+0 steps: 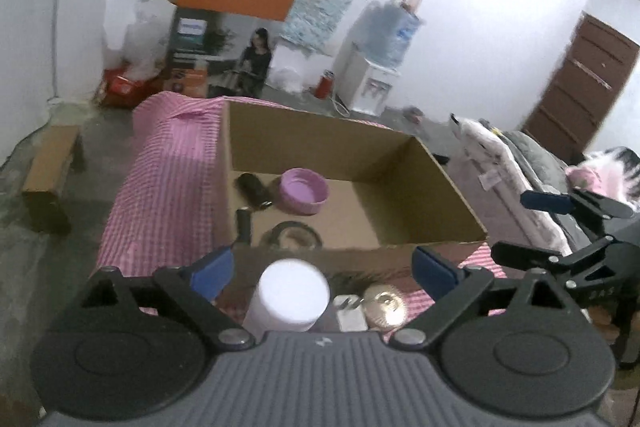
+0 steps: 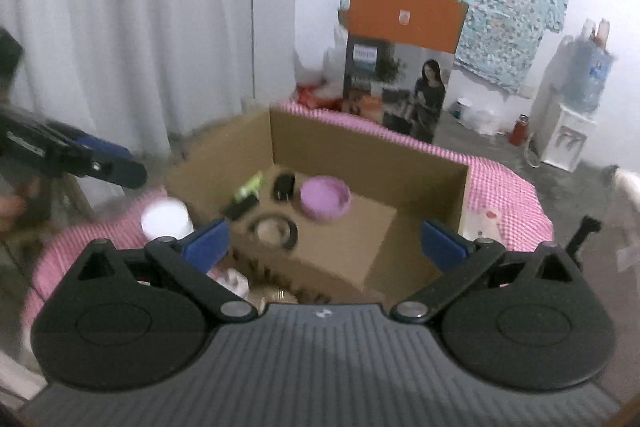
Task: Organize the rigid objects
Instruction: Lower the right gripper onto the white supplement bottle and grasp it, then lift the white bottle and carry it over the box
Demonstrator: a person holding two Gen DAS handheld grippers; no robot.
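An open cardboard box [image 1: 400,155] stands on a pink checked cloth [image 1: 168,179]. Inside lie a purple bowl [image 1: 304,191], a black cylinder [image 1: 254,189], a black handle [image 1: 243,225] and a round glass ashtray [image 1: 291,237]. My left gripper [image 1: 322,269] is open, its jaws wide apart above a white cylindrical container [image 1: 290,297], a white plug [image 1: 350,313] and a gold round lid [image 1: 386,307] in front of the box. My right gripper [image 2: 326,241] is open and empty over the box [image 2: 400,163], where the bowl [image 2: 325,201], ashtray [image 2: 274,230] and a green-black item [image 2: 245,197] show. The white container [image 2: 166,219] stands at the left.
The right gripper shows at the right edge of the left wrist view [image 1: 580,227]; the left gripper's finger [image 2: 100,163] shows at the left of the right wrist view. An orange-topped appliance box [image 1: 224,39] and a water dispenser [image 1: 372,79] stand behind. Bedding [image 1: 520,163] lies to the right.
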